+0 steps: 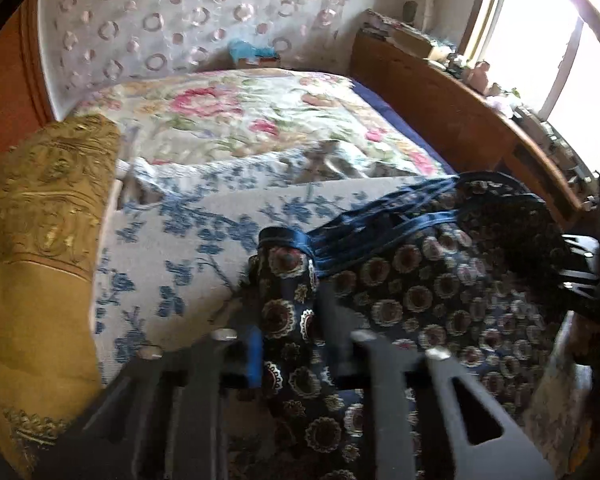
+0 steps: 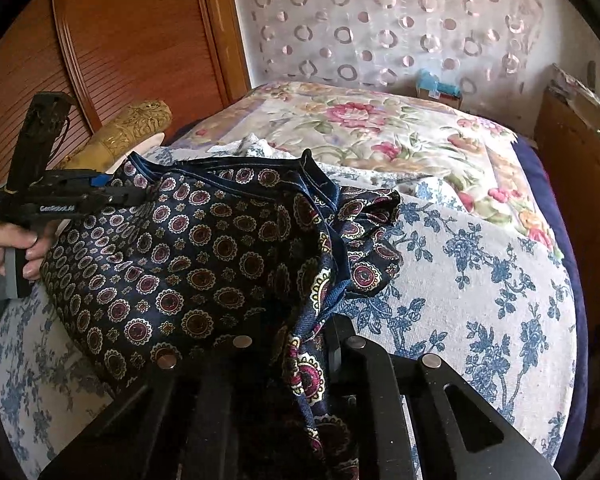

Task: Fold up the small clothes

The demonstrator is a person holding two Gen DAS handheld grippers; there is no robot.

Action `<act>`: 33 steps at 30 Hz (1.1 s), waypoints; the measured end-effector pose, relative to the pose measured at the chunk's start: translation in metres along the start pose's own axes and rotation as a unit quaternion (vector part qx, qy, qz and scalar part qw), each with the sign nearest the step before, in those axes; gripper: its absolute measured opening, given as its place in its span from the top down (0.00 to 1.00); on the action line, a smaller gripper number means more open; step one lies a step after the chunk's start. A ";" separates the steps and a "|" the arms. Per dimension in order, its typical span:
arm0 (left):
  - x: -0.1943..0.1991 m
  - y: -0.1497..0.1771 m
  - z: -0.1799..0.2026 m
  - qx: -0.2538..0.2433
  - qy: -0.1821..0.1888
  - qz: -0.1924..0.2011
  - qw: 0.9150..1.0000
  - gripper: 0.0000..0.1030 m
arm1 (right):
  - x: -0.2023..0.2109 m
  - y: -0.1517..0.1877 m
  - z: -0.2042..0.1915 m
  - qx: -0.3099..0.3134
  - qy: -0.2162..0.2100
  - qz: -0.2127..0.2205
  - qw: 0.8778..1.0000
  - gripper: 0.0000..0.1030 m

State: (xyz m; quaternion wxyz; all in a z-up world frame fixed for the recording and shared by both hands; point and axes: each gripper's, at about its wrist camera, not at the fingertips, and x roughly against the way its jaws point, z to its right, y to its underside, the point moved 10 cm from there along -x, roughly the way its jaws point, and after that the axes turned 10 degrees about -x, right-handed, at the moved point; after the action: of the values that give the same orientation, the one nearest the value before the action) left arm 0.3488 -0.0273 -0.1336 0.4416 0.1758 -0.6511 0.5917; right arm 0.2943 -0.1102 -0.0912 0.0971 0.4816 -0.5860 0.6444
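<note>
The dark patterned cloth lies on the blue-flowered cover of the bed, pinched by both the left tool and right tool. A gold cushion sits beside it. The cloth hides the fingertips.

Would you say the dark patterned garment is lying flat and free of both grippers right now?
No, the garment is bunched and lifted, pinched by the right gripper at one edge and by the left gripper at the other.

The black two-finger left gripper is clamped on cloth, its handle wrapped by the person's bare left hand at nine o'clock. The black right gripper likewise pinches fabric.
</note>
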 end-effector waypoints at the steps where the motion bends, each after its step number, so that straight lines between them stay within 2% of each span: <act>1: 0.001 0.000 0.002 0.002 0.012 0.000 1.000 0.92 | 0.000 0.000 -0.001 0.001 0.000 0.003 1.000 0.87; 5: 0.024 -0.004 0.008 -0.007 0.008 0.029 1.000 0.94 | 0.006 -0.003 -0.008 -0.003 -0.005 0.009 1.000 0.89; 9: 0.060 -0.011 0.016 -0.021 -0.005 0.070 0.997 0.94 | 0.023 -0.010 -0.015 0.002 -0.008 0.034 0.999 0.89; 16: 0.107 -0.022 0.015 -0.028 -0.033 0.121 0.992 0.94 | 0.050 -0.027 -0.034 0.022 -0.016 0.070 0.997 0.90; 24: 0.158 -0.023 -0.013 -0.024 -0.081 0.166 0.982 0.94 | 0.068 -0.052 -0.069 0.064 -0.029 0.103 0.992 0.90; 33: 0.194 -0.010 -0.054 0.002 -0.126 0.196 0.973 0.94 | 0.050 -0.097 -0.112 0.130 -0.053 0.109 0.984 0.90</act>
State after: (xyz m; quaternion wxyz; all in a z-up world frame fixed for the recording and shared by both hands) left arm 0.2700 0.0767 0.0197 0.2313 0.1192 -0.7219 0.6412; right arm 0.2786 -0.0090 0.0262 -0.0685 0.4564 -0.5505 0.6957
